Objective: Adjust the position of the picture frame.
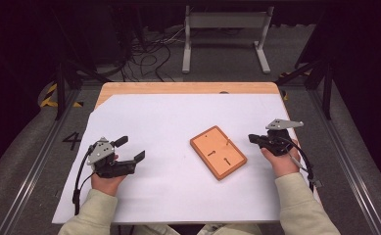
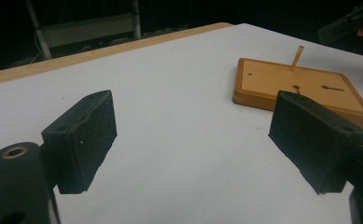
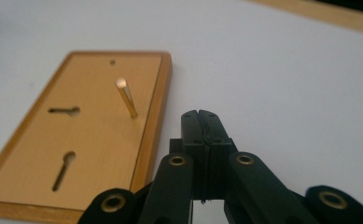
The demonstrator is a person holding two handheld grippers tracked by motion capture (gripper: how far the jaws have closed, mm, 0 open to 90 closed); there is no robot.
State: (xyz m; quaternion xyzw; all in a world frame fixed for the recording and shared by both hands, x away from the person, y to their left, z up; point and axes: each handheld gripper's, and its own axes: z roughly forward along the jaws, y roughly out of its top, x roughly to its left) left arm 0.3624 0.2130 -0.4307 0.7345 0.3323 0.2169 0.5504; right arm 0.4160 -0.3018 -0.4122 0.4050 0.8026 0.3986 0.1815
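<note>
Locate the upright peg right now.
The peg stands on the wooden board right of table centre in the high view, near the board's edge facing the shut right gripper.

The board (image 1: 218,152) is orange-brown wood with a paler tan face inside a darker rim, marked by two dark keyhole-shaped slots and a small dark dot. The peg (image 3: 126,97) standing in it is golden tan. The table (image 1: 178,88) is light honey-coloured wood, covered by a plain white sheet (image 1: 168,127). The left gripper (image 1: 129,149) and the right gripper (image 1: 252,138) are black, each with a grey plate on top and brass-coloured rivets. The sleeves (image 1: 303,208) are pale cream.
</note>
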